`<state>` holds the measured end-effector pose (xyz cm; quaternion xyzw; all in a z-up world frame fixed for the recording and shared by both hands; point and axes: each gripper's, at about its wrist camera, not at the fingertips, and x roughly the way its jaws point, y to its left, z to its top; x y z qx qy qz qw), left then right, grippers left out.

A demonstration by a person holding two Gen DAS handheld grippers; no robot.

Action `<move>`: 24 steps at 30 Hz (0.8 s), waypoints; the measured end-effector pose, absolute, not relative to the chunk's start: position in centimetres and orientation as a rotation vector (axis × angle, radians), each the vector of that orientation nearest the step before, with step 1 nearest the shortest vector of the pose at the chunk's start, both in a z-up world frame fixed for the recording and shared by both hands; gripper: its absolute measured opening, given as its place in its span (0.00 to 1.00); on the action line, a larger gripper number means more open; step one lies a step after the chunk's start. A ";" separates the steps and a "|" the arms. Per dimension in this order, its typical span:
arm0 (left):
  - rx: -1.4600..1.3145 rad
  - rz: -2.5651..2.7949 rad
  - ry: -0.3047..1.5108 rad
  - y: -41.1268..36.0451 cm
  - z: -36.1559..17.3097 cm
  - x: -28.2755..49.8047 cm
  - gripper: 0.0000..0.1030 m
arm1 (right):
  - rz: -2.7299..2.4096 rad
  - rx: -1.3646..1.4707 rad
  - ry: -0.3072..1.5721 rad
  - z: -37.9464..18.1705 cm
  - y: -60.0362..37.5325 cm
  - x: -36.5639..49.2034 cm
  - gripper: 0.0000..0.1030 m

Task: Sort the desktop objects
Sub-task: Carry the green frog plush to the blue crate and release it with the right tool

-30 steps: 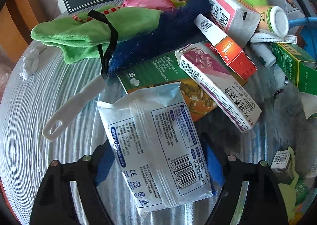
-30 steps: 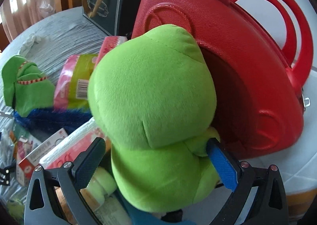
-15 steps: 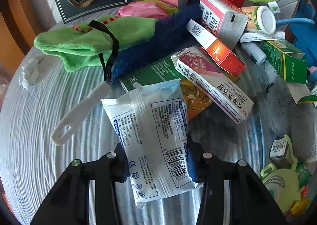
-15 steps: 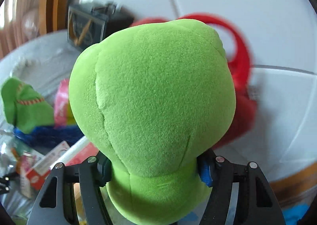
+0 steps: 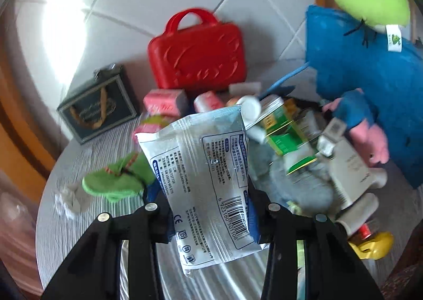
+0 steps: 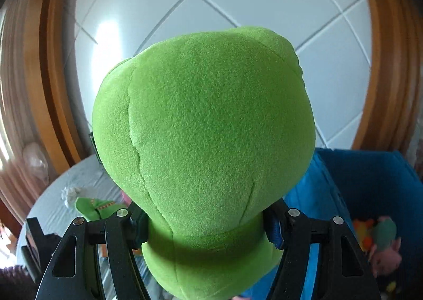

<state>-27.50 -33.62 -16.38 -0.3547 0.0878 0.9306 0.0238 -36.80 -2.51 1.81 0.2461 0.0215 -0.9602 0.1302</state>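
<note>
Left gripper was clamped on a white printed sachet pack, both pads pressed to its sides, pack lifted clear above the round table with its barcode end down near the fingers. Right gripper was closed around the neck of a green plush toy, held up in the air next to the blue bin, which sat off the table's right edge; left wrist view showed the same toy above that bin. Red case and dark gift bag stood at the table's far edge, with a blurred pile of boxes between them and the bin.
</note>
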 end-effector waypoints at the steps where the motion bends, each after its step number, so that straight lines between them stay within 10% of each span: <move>1: -1.028 2.857 0.307 -31.8 -14.9 -27.3 0.39 | -2.809 0.718 0.013 2.5 -0.8 -34.5 0.66; 19: -0.447 2.464 0.401 5.5 5.8 -31.1 0.42 | -3.279 0.628 -0.238 12.3 31.7 -14.9 0.69; 21: -0.468 2.487 0.411 8.5 7.0 -32.6 0.50 | -3.270 0.675 -0.266 11.5 32.2 -18.7 0.75; 24: -0.492 2.516 0.387 10.7 8.8 -35.2 0.92 | -3.279 0.777 -0.291 10.8 33.6 -23.5 0.86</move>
